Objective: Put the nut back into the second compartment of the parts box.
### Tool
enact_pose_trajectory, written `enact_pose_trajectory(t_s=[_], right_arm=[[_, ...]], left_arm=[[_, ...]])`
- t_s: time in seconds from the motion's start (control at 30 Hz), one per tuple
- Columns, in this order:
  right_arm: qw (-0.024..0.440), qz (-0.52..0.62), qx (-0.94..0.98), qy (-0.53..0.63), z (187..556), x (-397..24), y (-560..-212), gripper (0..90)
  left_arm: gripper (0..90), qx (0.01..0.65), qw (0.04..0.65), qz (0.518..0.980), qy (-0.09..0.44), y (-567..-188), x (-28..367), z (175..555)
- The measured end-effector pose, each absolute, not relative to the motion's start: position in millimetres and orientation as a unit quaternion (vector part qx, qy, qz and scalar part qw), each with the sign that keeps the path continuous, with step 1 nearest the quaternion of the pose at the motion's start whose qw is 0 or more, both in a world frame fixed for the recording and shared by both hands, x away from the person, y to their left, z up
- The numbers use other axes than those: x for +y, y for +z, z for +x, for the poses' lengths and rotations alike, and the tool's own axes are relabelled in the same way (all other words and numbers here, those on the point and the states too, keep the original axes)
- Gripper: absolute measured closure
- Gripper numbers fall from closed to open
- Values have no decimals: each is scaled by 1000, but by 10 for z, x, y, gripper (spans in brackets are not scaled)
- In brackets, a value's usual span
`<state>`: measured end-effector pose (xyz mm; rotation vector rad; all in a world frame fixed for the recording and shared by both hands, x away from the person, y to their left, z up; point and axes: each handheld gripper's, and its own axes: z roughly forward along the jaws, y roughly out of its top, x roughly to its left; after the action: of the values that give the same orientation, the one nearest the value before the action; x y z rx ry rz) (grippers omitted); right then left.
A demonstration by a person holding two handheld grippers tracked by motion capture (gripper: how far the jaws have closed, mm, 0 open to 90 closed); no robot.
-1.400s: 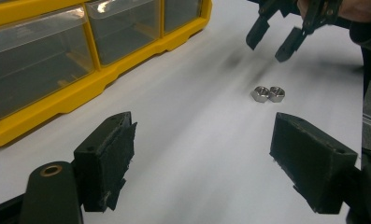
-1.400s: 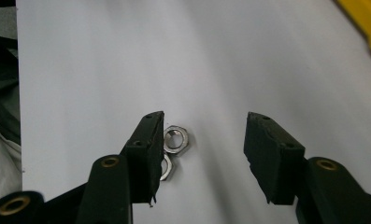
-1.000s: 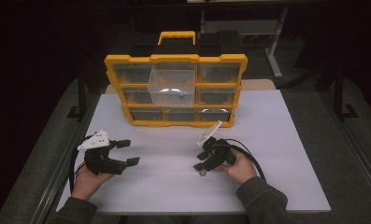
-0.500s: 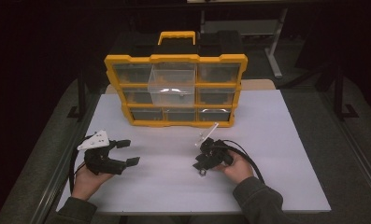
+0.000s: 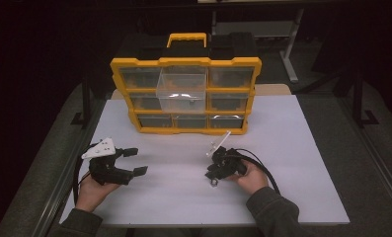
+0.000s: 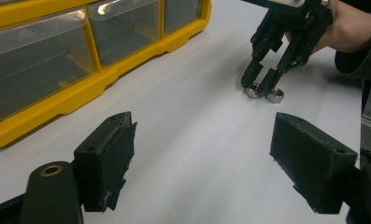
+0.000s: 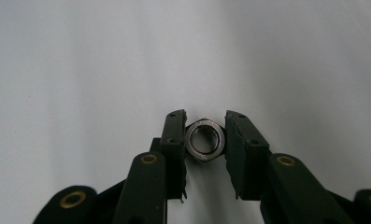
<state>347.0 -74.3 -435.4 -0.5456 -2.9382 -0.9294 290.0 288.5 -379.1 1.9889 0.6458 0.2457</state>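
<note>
Right tongs [image 7: 204,140] point down at the white bench [image 5: 302,148], jaws either side of a steel hex nut [image 7: 204,141] lying flat on the bench. Jaws have just been closing in on it. In the right gripper view both pads sit right at the nut's flats, looks like touching on both sides, nut dead centre between them. In the left gripper view the right tongs [image 6: 262,91] show at upper right, tips down on the bench with the nut [image 6: 275,95] showing by the tips; a second shiny bit sits by the other tip, cannot tell if it's the same nut or another one. High view: right tongs [image 5: 214,177] held in the person's right hand [image 5: 248,173], cable looping off to the side away from the left tongs.

Left tongs [image 5: 134,162] spread wide, nothing between the pads [image 6: 113,163], hovering just above the bench, well apart from the nut. Left hand [image 5: 92,190] holds them, grey plate on top.

Yellow drawer organizer [image 5: 183,94] stands beyond both tongs at the far part of the bench, one clear drawer [image 5: 181,91] in the middle column pulled out toward the tongs.
</note>
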Motion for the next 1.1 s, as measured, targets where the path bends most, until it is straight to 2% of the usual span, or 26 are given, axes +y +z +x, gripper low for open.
enact_pose_trajectory(t_s=[0.37, 0.7, 1.1], right_arm=[[21, -184, -930, -318, 3546, -846, -4266, 690], [45, -198, -920, -334, 3605, -1028, -3974, 690], [42, -199, -912, -355, 3672, -1177, -3655, 689]], left_arm=[[215, 268, 493, 821, 101, -3790, 2897, 2906], [214, 269, 498, 818, 100, -3785, 2899, 2900], [211, 264, 496, 820, 105, -3776, 2902, 2902]])
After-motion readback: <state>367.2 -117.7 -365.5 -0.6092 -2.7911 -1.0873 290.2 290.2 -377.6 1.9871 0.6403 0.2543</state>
